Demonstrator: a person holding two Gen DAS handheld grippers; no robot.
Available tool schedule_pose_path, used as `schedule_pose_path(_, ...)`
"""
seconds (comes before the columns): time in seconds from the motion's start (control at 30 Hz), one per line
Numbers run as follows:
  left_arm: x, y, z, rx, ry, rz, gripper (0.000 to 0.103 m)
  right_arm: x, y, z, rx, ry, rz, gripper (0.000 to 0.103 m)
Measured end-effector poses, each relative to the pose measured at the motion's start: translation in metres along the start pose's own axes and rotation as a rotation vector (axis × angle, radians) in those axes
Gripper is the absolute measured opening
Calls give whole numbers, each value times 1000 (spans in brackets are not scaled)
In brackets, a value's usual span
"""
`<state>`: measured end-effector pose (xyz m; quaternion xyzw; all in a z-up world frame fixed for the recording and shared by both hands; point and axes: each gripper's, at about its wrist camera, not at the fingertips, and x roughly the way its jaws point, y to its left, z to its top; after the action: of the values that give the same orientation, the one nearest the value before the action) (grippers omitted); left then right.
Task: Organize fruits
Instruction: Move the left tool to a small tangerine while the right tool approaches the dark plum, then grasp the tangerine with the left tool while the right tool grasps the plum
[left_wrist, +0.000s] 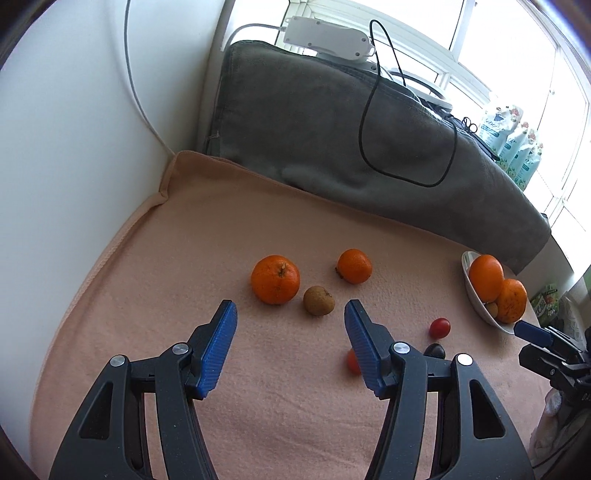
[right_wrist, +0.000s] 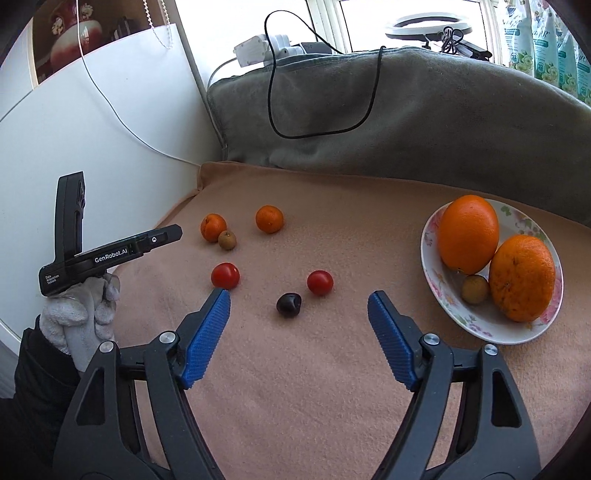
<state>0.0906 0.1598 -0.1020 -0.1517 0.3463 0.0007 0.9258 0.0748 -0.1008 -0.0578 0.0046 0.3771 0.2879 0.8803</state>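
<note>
Right wrist view: dark plum (right_wrist: 289, 303) lies on the peach blanket (right_wrist: 295, 387), long axis sideways, ahead of the right tongs (right_wrist: 299, 302) (open, empty). Left tongs (left_wrist: 290, 308) gape empty; one tomato (left_wrist: 352, 361) is half hidden.

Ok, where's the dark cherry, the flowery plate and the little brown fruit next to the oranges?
dark cherry (right_wrist: 289, 303), right wrist view, its middle.
flowery plate (right_wrist: 480, 325), right wrist view, bare near rim.
little brown fruit (left_wrist: 319, 301), left wrist view, its middle.
</note>
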Motion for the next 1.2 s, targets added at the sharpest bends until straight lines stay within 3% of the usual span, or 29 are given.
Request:
schedule_pose_path(0.2,21,9,6,-37,35,-2,56,24,6,-8,0,60,10,58)
schedule_pose_path(0.47,44,14,16,-75,58,2,55,51,15,-10,-27,115,2,47)
schedule_pose_path(1.03,68,18,21,-100,91,-14,55,83,14,-10,-17,179,-16,35)
schedule_pose_path(1.2,72,19,21,-108,101,-12,47,84,14,-9,-20,183,-25,33)
